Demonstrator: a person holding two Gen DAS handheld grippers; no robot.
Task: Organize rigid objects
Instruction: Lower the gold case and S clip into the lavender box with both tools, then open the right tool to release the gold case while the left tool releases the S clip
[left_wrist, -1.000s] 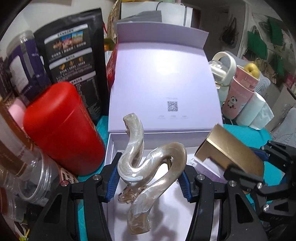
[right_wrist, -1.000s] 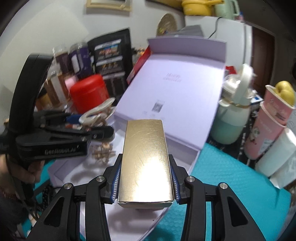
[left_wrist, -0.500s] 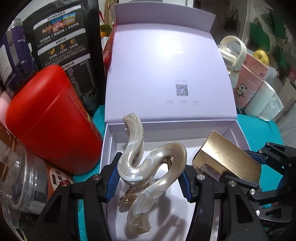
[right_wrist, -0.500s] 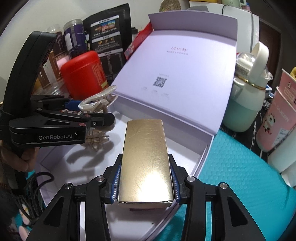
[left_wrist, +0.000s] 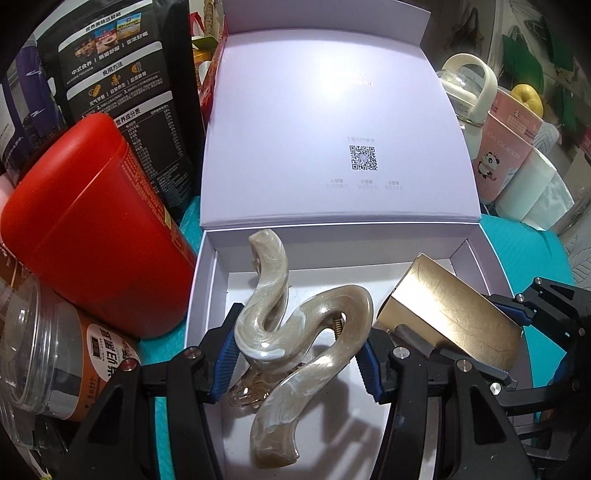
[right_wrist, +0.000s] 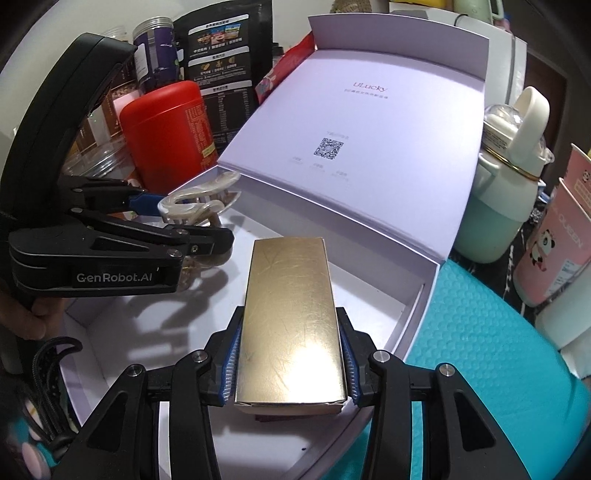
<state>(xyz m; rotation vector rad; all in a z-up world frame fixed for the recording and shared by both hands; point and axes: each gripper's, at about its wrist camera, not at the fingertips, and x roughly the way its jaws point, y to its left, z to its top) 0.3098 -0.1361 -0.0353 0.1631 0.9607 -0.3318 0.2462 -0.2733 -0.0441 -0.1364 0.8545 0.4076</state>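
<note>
Here the left tool pinches a pearly, wavy hair claw, the right tool a scratched gold box.

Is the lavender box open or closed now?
Open. The lavender box has its lid tilted back, and the white inside is visible.

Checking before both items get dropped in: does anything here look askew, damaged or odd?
Nothing looks damaged or spilled. The gold box sits straight in the right tool over the open lavender box. The pearly hair claw is held in the left tool, also above the box floor.
</note>
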